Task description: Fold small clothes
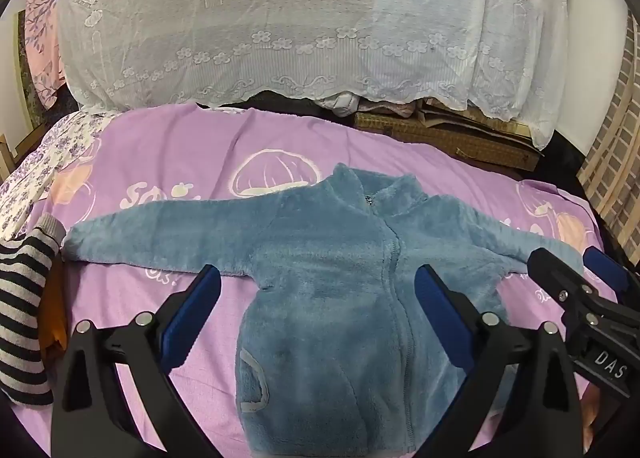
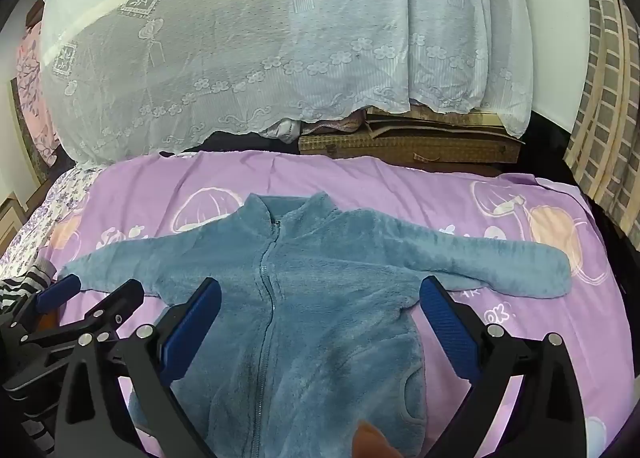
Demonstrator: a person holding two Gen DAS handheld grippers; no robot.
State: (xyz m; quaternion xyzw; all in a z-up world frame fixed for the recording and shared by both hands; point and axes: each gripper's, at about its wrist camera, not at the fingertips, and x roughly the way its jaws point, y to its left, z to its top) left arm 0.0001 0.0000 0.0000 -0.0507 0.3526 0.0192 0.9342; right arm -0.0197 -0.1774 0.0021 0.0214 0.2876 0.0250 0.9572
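1. Left tongs (image 1: 318,290): jaws spread wide, nothing between them, held above the lower body of the jacket (image 1: 340,298). Right tongs (image 2: 320,298): likewise wide apart and empty, over the jacket's zip and chest.
2. Each pair shows in the other's view: the right tongs at the left pair's far right, by the sleeve there; the left tongs at the right pair's far left, near the other cuff. Contact with cloth cannot be told from these views.
3. Progress: no fold made. Jacket lies flat, front up, both sleeves stretched straight out sideways. Judged at the start; sleeves and body all remain to fold.
4. Jacket: blue fleece, thick and fluffy, zipped to a stand-up collar, grey-trimmed pocket low on each front panel. Directly under and ahead of both tongs.
5. Underneath: purple sheet (image 1: 168,145) with pale cartoon print.
6. Left of left tongs: striped garment (image 1: 24,298). Beyond: lace cover (image 1: 280,17) over a heap.
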